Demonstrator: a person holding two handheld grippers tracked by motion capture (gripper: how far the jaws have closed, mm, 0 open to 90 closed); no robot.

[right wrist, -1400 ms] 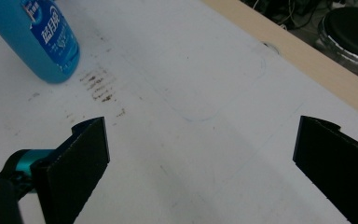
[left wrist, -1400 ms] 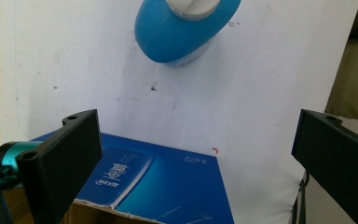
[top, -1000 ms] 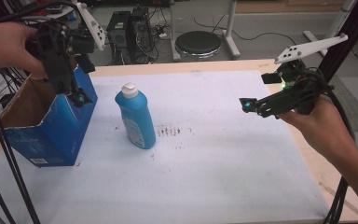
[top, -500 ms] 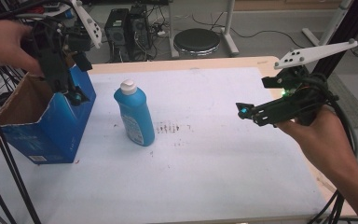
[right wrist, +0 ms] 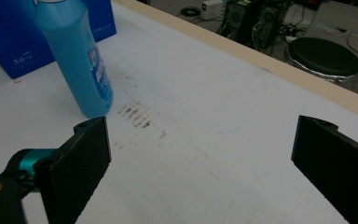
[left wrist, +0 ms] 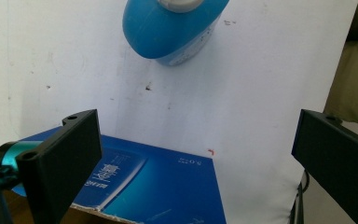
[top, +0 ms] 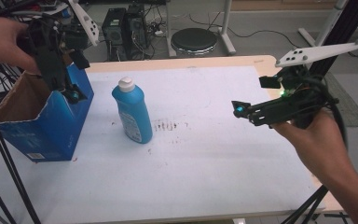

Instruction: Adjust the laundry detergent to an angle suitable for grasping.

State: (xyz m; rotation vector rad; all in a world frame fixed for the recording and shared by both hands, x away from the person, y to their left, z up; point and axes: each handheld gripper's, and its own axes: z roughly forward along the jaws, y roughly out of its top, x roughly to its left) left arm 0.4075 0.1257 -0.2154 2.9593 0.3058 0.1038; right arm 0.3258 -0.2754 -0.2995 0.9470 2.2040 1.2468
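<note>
White table, blue bottle upright at centre-left, at 12 o'clock beyond left gripper over blue box, at 11 o'clock from right gripper, both jaws wide, empty.

A white sheet is covering the desk. A blue bottle is standing on it. An open blue box is sitting just beside.

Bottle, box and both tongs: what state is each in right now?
Blue bottle: upright on the table, white cap on, untouched.
Blue box: standing, top open, at the table's left edge.
Left tongs: open, empty, above the box.
Right tongs: open, empty, off the table, aimed toward the bottle.
</note>
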